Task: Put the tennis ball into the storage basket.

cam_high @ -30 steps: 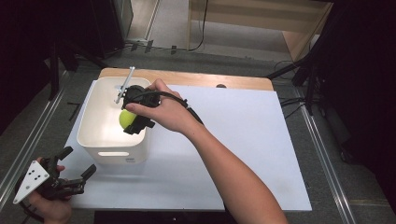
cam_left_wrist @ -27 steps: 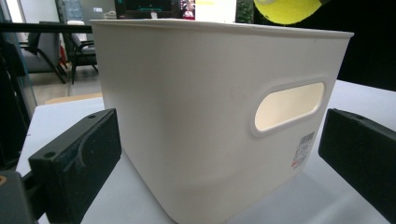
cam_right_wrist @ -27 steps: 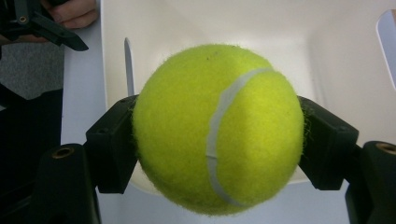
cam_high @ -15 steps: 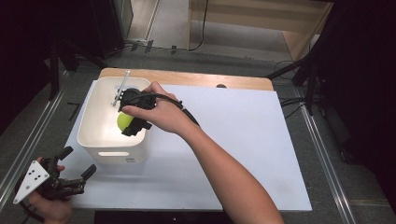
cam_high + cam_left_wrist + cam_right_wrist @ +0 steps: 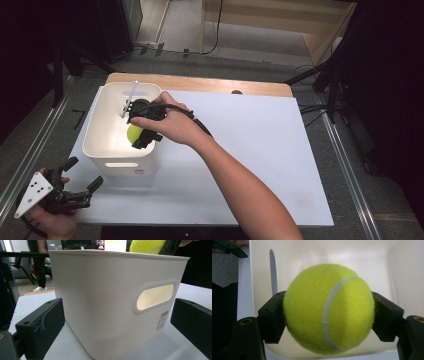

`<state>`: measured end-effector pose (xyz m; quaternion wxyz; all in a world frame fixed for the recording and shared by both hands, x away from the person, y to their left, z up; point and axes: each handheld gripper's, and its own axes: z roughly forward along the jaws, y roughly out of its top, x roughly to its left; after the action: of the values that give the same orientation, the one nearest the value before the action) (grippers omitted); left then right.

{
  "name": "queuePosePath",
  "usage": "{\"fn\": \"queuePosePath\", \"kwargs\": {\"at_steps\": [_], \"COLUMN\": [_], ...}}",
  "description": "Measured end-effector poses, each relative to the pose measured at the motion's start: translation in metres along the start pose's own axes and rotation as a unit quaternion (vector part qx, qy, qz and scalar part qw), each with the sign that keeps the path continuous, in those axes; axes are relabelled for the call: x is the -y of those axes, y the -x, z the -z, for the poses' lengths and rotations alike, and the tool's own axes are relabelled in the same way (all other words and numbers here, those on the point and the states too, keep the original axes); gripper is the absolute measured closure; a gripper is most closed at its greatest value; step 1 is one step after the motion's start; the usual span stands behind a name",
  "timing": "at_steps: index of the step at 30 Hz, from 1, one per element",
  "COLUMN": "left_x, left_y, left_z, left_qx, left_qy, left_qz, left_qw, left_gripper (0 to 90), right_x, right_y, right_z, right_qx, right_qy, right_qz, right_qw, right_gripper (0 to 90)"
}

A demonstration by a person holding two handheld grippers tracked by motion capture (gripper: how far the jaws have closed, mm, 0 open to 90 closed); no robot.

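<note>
A yellow-green tennis ball (image 5: 328,307) sits clamped between the jaws of my right gripper (image 5: 141,131), held over the right part of the white plastic bin (image 5: 100,129), at about rim height. The ball (image 5: 134,132) shows beside the hand in the high view and its top (image 5: 147,246) peeks over the bin's rim in the left gripper view. My left gripper (image 5: 75,180) is open at the table's near left corner, level with the bin's front wall (image 5: 105,302) and its handle slot (image 5: 155,297). Nothing lies between its jaws.
The bin stands on a white sheet (image 5: 250,150) covering a wooden table (image 5: 200,84). A thin grey rod (image 5: 131,95) sticks up from the right gripper over the bin's far side. Black stands and cables (image 5: 330,85) ring the table.
The right hand with the ball has shifted slightly left and lower over the bin. The left gripper has stayed where it was.
</note>
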<state>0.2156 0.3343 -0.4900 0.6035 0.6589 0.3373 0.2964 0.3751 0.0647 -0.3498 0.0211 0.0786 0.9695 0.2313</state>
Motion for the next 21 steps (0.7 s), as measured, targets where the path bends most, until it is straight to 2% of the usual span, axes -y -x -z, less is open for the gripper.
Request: {"fn": "queuePosePath", "kwargs": {"at_steps": [8, 12, 21], "left_x": [0.0, 0.0, 0.0], "left_y": [0.0, 0.0, 0.0], "left_z": [0.0, 0.0, 0.0], "left_qx": [0.001, 0.0, 0.001], "left_qy": [0.0, 0.0, -0.001], "left_qz": [0.001, 0.001, -0.001], "left_qw": [1.0, 1.0, 1.0], "left_gripper": [0.0, 0.0, 0.0], "right_x": [0.002, 0.003, 0.006], "right_y": [0.0, 0.0, -0.002], "right_z": [-0.011, -0.016, -0.023], "right_qx": [-0.004, -0.003, -0.004], "right_qy": [-0.011, -0.017, -0.038], "right_qz": [-0.005, 0.001, 0.0], "right_qw": [0.9999, 0.9998, 0.9993], "right_gripper": [23.1, 23.1, 23.0]}}
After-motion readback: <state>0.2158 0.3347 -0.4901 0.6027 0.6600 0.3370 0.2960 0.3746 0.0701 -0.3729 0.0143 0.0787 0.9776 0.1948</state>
